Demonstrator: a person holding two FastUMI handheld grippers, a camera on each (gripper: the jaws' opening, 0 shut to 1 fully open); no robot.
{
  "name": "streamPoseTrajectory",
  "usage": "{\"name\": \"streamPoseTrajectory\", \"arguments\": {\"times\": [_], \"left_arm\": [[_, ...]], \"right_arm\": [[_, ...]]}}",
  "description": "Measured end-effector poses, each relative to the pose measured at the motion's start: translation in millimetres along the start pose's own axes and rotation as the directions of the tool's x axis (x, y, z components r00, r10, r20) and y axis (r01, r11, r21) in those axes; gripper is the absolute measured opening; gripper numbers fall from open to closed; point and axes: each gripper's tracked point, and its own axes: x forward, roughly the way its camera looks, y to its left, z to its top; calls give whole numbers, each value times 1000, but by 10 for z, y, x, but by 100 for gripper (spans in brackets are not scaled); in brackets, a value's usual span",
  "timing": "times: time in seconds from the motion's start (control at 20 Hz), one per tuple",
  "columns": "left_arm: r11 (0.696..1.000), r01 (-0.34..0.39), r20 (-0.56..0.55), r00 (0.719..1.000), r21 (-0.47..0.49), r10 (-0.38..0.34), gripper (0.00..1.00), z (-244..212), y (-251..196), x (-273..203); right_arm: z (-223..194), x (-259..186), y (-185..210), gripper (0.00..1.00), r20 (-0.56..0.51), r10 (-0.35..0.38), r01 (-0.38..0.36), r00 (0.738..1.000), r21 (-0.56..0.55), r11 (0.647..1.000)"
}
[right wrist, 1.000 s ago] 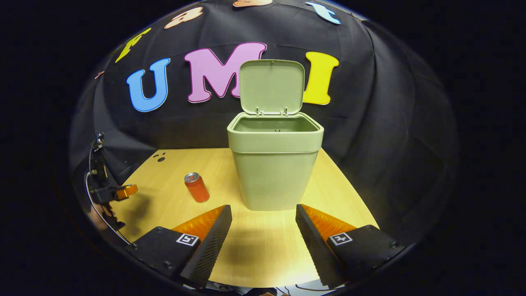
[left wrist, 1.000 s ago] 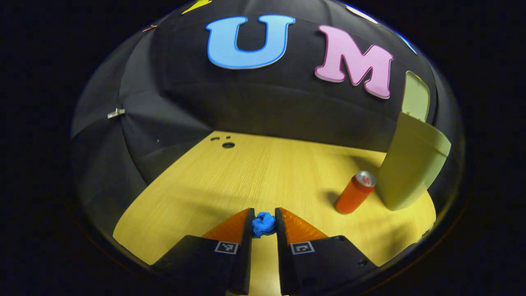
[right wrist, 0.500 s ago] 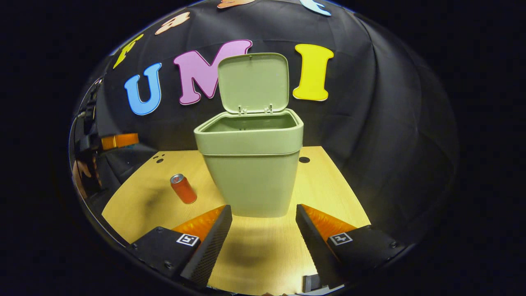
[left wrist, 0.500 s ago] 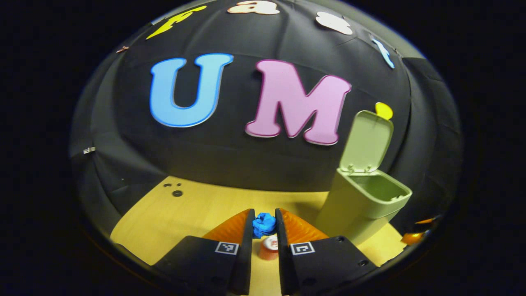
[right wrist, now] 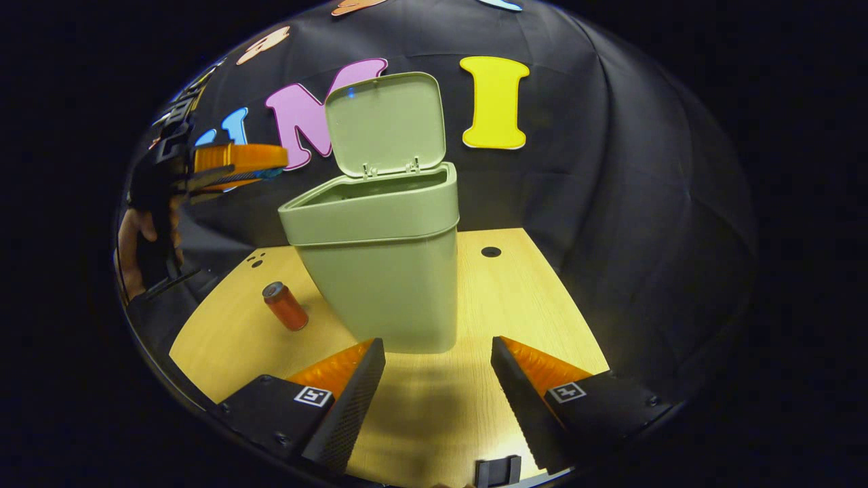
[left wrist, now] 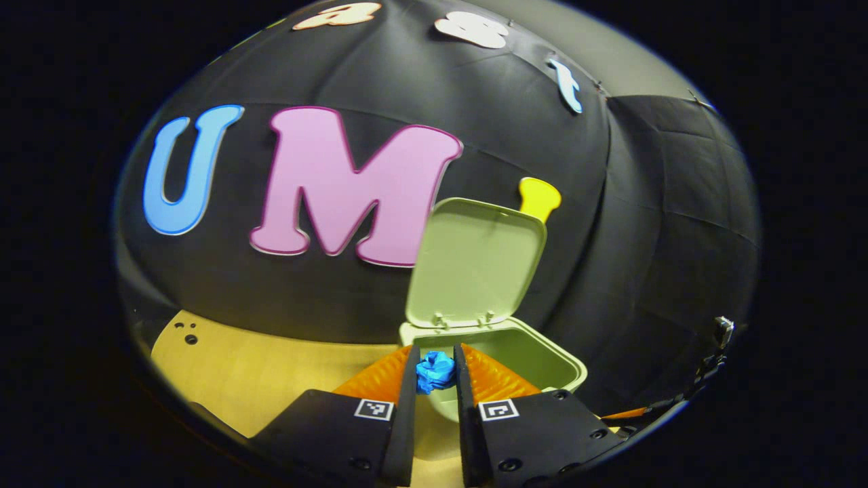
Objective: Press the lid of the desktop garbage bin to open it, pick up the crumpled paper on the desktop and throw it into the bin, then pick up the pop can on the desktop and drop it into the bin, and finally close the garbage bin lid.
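Lighting: overhead, warm, moderately bright at centre of both views. Table (right wrist: 515, 298) well lit, faint glare patch at lower centre of right gripper view. Soft shadow beside can (right wrist: 285, 306) and under bin (right wrist: 380, 271); darker shadow at lower left. Bin lid (left wrist: 478, 261) evenly lit, no glare. Cloth wall dim, folds faintly visible. Strong fisheye bending toward edges; brightness falls off there. Centre sharp. Left gripper (right wrist: 234, 166) at upper left of right gripper view slightly smeared.
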Motion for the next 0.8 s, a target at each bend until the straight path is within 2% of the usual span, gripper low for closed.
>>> {"name": "streamPoseTrajectory", "arguments": {"times": [0.25, 0.5, 0.55, 0.65, 0.8], "left_arm": [[996, 58, -42, 998, 62, -56, 34, -128, -365, 273], [993, 55, -93, 995, 107, -46, 41, -283, -435, 430], [992, 64, -97, 994, 113, -53, 40, -294, -461, 456], [988, 57, -99, 994, 141, -43, 46, -310, -449, 488], [983, 58, -90, 995, 173, -43, 65, -314, -443, 471]], "right_arm": [[-78, -28, 6, 99, -8, 16, -16, 1000, -14, 1000], [-175, -83, 106, 99, -25, 48, -49, 999, -59, 997], [-190, -101, 111, 99, -27, 50, -52, 998, -62, 997], [-202, -117, 107, 99, -29, 46, -48, 999, -63, 997], [-216, -127, 62, 99, -31, 26, -27, 999, -43, 999]]}}
